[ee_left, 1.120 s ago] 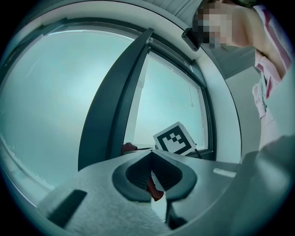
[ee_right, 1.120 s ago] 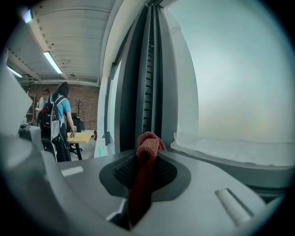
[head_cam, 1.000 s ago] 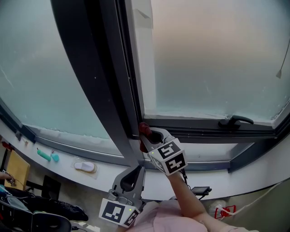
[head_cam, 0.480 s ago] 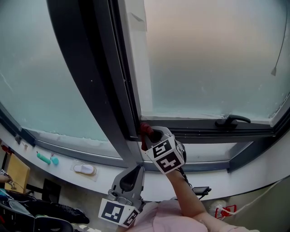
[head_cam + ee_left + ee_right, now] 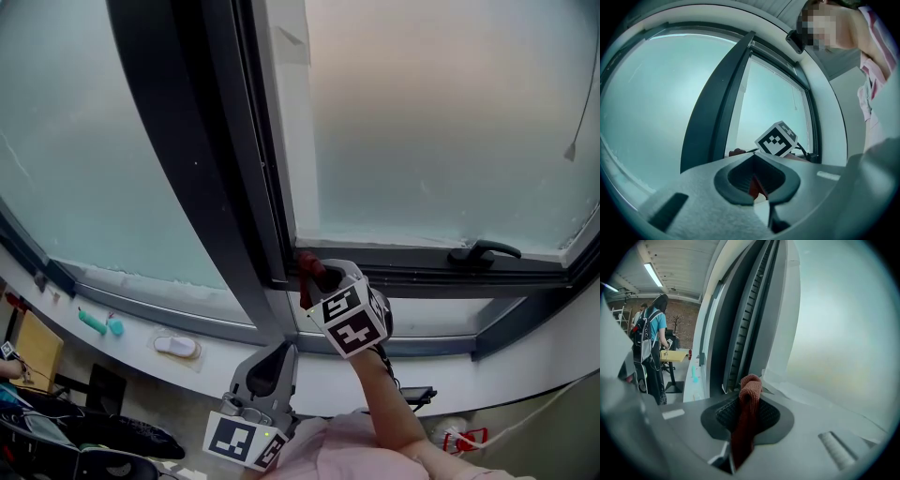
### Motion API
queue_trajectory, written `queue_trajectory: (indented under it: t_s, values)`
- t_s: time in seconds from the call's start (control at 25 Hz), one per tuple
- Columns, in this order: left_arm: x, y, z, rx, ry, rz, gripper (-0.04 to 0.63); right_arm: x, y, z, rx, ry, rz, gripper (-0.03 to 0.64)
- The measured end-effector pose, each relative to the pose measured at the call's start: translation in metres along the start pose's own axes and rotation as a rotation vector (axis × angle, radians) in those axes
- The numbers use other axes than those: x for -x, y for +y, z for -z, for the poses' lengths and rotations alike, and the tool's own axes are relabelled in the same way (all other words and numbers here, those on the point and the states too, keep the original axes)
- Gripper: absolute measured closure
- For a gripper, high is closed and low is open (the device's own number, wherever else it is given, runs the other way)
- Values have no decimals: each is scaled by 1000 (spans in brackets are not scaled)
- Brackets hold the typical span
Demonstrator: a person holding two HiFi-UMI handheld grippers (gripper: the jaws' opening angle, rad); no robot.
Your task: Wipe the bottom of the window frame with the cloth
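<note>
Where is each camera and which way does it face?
Head view: on the person's head, looking steeply down at the window frame; shows the right gripper holding the cloth, the left gripper below, a forearm.
Left gripper view: on the left gripper, facing up the window frame; shows its shut jaws and the right gripper's cube.
Right gripper view: on the right gripper, facing along the window frame; shows its jaws shut on the cloth.
Shared: all three show the window frame; head and right gripper views show the cloth.

Frosted window panes [image 5: 450, 122] above a curved white ledge [image 5: 136, 339].
Behind me I see a red brick wall [image 5: 686, 315], a long ceiling strip light [image 5: 652, 274] and what looks like a yellow tabletop [image 5: 674, 355].
</note>
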State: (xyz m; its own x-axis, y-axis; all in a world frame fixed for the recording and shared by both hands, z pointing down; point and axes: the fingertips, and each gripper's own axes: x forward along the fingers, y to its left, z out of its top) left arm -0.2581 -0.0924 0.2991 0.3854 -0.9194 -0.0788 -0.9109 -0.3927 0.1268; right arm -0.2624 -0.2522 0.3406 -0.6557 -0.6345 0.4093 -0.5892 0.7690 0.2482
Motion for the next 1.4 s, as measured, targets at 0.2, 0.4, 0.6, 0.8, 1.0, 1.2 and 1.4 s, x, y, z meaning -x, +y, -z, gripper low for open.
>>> queue_trajectory:
  t_s: [0.2, 0.4, 0.6, 0.8, 1.0, 1.2, 1.4]
  values:
    - [-1, -4, 1, 1, -4, 6, 595, 4, -5, 4, -7, 2, 4, 560]
    - [-2, -5, 1, 1, -6, 10, 595, 11, -17, 10, -33, 9, 18, 560]
    - [-5, -7, 1, 5, -4, 24, 595, 16, -23, 14, -61, 15, 24, 560]
    - [-7, -8, 2, 6, 0, 34, 595, 21, -29, 17, -80, 11, 34, 560]
    - [-10, -10, 3, 7, 2, 51, 595, 29, -38, 25, -95, 12, 55, 560]
    - [-14, -15, 5, 10, 5, 75, 595, 37, -49, 31, -117, 6, 72, 560]
    - [-16, -19, 6, 10, 8, 90, 595, 39, -51, 32, -122, 2, 72, 560]
